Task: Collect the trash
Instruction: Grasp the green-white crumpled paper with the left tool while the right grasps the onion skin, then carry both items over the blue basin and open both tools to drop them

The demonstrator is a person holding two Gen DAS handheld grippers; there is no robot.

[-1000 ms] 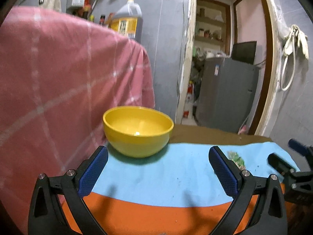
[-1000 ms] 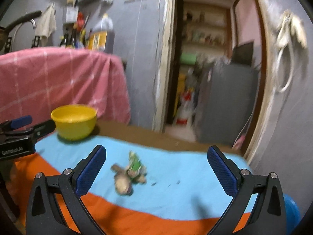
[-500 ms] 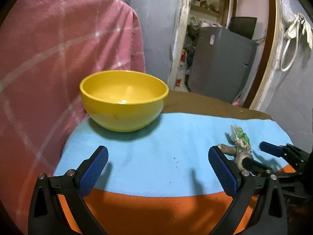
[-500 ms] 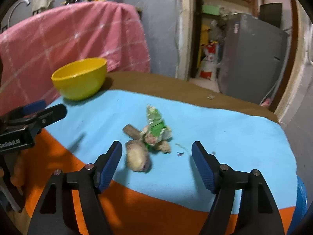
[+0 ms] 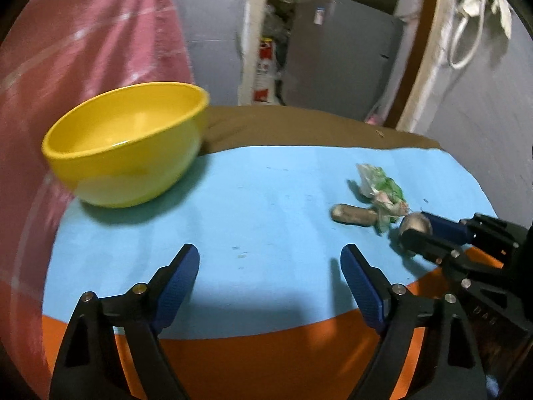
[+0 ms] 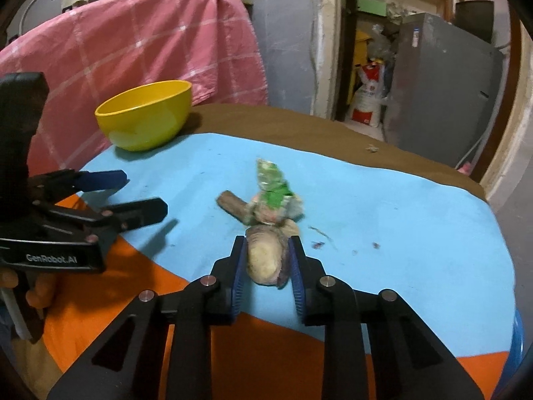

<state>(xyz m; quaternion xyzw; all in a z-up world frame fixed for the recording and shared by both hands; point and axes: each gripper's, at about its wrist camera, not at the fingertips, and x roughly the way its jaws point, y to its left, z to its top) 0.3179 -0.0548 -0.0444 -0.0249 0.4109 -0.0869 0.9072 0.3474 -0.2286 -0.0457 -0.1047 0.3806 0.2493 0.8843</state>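
A small heap of trash lies on the blue cloth: a crumpled green-and-white wrapper [image 6: 273,186] [image 5: 383,190], a brown stub [image 6: 231,200] [image 5: 353,215] and a pale rounded scrap [image 6: 265,261] [image 5: 414,223]. My right gripper [image 6: 266,243] [image 5: 416,228] is closing, and both of its blue pads press on the sides of the pale scrap. My left gripper [image 5: 269,253] [image 6: 143,193] hovers over bare blue cloth left of the heap; its jaws are closing from wide, with nothing between them. A yellow bowl [image 5: 126,143] [image 6: 146,116] stands empty at the far left.
The round table [image 5: 266,360] wears a blue, orange and brown cloth. A pink checked cloth [image 6: 150,40] hangs over something right behind the bowl. Beyond the far edge are a doorway and a grey fridge [image 6: 443,80]. A hand [image 6: 40,296] holds the left gripper.
The right gripper dropped onto the heap and closed from wide open around the pale scrap. The left gripper tilted down toward the cloth and its jaws narrowed a little.
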